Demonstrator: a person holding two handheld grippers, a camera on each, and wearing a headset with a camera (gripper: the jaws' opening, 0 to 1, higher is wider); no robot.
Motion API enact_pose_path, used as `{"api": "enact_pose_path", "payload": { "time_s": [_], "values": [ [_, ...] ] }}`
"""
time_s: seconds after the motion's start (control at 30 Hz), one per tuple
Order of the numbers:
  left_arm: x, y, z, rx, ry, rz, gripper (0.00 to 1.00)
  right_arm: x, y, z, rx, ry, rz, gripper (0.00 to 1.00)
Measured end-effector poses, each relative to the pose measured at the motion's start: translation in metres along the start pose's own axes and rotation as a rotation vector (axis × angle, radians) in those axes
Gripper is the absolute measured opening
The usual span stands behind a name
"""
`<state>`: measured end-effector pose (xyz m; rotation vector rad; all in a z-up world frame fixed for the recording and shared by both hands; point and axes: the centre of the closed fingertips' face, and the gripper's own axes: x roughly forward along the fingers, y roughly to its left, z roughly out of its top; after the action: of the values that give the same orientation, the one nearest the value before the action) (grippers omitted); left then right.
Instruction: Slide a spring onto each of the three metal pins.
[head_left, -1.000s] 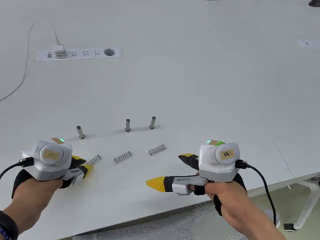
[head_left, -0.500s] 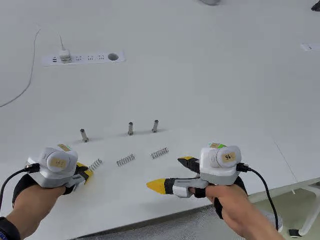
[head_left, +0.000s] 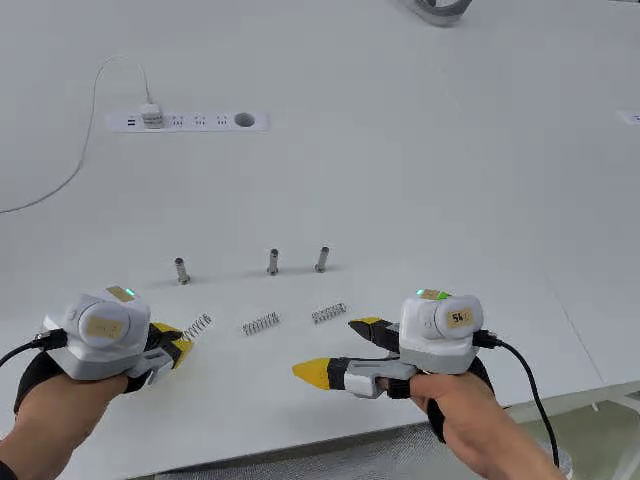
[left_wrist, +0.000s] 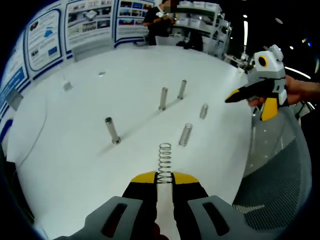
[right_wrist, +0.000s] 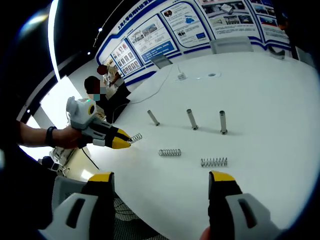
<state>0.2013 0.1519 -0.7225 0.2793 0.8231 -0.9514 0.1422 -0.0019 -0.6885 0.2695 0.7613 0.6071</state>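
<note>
Bright, even light falls on the white workbench (head_left: 420, 160); the pins (head_left: 273, 262) cast only faint, soft shadows. Both gripper views bend strongly at the edges.

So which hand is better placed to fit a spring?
Left. The left hand-held gripper pinches one end of a coiled metal spring near an upright metal pin; the right hand-held gripper is open, empty.

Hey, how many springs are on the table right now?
3, in a row: the left spring between the fingers of the left gripper, the middle spring and the right spring lying free.
</note>
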Motion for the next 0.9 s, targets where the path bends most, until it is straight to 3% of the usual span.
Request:
{"api": "enact_pose_path", "payload": {
  "time_s": [0.37, 0.9],
  "values": [
    [-0.015, 0.003, 0.008, 0.016, -0.032, 0.001, 0.1, 0.012, 0.014, 0.009, -0.005, 0.001, 0.057, 0.72],
    [-0.033, -0.018, 0.02, 0.091, -0.05, -0.032, 0.1, 0.026, 0.039, 0.018, 0.013, -0.014, 0.14, 0.61]
  ]
}}
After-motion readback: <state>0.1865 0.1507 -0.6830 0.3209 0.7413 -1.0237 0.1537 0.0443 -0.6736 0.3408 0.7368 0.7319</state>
